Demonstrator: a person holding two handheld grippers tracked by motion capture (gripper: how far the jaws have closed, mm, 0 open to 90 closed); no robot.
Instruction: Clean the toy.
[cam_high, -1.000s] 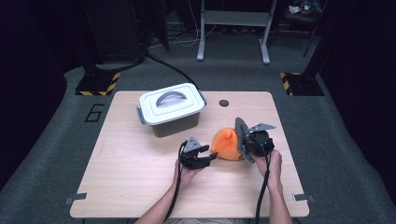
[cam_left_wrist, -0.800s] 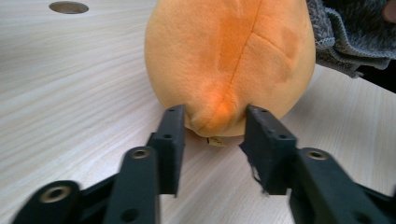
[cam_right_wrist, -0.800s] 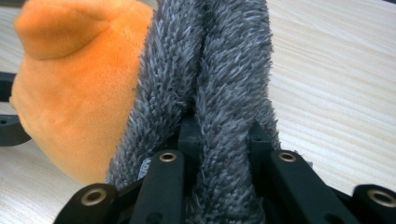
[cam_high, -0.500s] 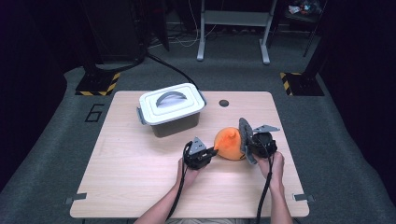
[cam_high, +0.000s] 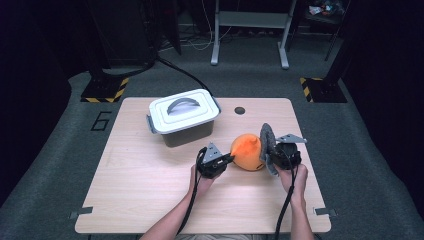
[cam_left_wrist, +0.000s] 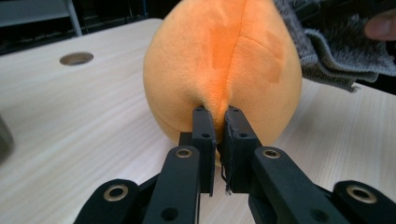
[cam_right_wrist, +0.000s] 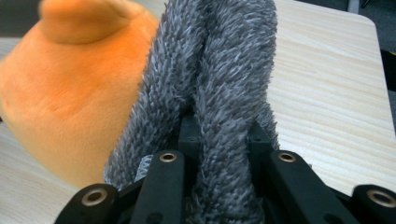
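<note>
Beside the lidded box (cam_high: 184, 118), the orange plush (cam_high: 247, 151) rests on the surface (cam_high: 140, 185), left tongs (cam_high: 229, 159) having just clamped its seam, right tongs (cam_high: 269, 150) clamped on grey cloth (cam_high: 266, 136); hold the plush steady while wiping.

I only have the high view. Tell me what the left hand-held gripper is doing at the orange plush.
Observer: The left hand-held gripper has just closed; its jaws pinch a fold of the orange plush along its seam.
Operator: Report the right one.
Observer: The right hand-held gripper is shut on a grey fuzzy cloth, folded double between its jaws.
Operator: Say whether cloth and plush touch.
Observer: In the right gripper view the cloth lies against the plush's side.
</note>
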